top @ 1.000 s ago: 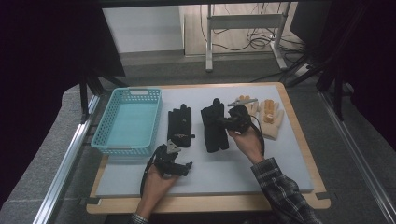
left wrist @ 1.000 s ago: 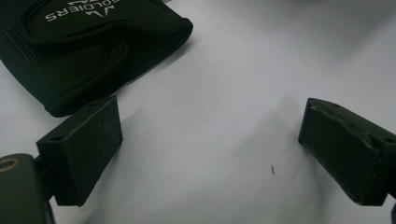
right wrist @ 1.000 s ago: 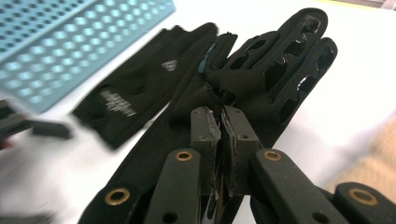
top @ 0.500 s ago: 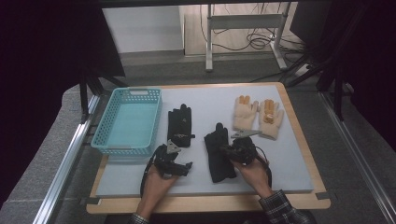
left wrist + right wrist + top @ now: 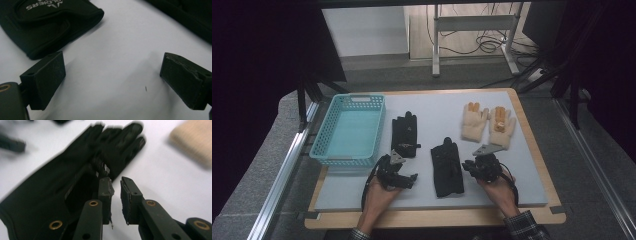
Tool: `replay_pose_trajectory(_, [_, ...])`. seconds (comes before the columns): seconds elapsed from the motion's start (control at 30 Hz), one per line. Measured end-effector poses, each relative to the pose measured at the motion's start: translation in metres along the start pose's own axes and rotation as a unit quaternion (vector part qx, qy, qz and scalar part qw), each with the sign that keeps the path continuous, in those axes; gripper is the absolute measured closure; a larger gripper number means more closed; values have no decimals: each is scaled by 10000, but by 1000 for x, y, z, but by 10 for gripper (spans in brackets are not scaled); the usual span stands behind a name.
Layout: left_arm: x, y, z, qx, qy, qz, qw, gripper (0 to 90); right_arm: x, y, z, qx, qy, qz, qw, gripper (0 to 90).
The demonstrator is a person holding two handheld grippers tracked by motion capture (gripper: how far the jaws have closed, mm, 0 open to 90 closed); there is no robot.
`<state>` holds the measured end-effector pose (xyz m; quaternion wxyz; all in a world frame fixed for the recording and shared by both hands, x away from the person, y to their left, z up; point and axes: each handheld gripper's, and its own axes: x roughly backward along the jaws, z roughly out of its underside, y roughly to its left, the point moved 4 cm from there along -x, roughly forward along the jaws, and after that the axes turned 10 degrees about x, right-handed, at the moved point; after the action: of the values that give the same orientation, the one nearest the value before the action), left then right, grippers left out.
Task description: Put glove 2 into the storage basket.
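Two black gloves lie on the white mat: one (image 5: 405,134) next to the basket, the other (image 5: 447,167) in the middle near the front. My right gripper (image 5: 471,166) sits just right of the middle glove (image 5: 62,195). Its jaws (image 5: 116,181) have just been closing to a narrow gap, with nothing between them. My left gripper (image 5: 404,175) rests low over bare mat between the two gloves, open wide and empty (image 5: 112,67). The cuff of the glove by the basket (image 5: 45,25) lies beyond its left jaw.
A teal basket (image 5: 349,127) stands at the left of the mat. Two beige gloves (image 5: 474,122) (image 5: 503,125) lie side by side at the back right; one shows blurred (image 5: 192,142). The wooden table edge (image 5: 437,218) runs along the front.
My right gripper drew the black glove from beside the beige gloves toward the front edge, then let go of it. The left gripper stayed put.
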<state>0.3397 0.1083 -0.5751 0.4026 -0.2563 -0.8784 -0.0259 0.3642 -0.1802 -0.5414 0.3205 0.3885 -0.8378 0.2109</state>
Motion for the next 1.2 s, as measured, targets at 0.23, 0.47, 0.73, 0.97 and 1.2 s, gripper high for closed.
replay_pose_trajectory(0.23, [18, 7, 8, 179, -118, -24, 9998, 66, -8, 18, 5, 71, -68, -353, 9993, 774])
replay_pose_trajectory(0.47, [21, 12, 21, 38, -109, -295, 9995, 66, -4, 27, -2, 240, -147, -388, 9989, 741])
replay_pose_trajectory(0.73, [19, 16, 21, 170, -72, -121, 9998, 55, -10, 8, -32, 164, -403, -418, 9982, 659])
replay_pose_trajectory(0.97, [19, 16, 21, 180, -87, -115, 9997, 55, -43, 14, -78, 388, -516, -733, 9952, 707])
replay_pose_trajectory(1.2, [18, 16, 21, 180, -92, -107, 9997, 56, -80, 19, -118, 574, -487, -843, 9936, 698])
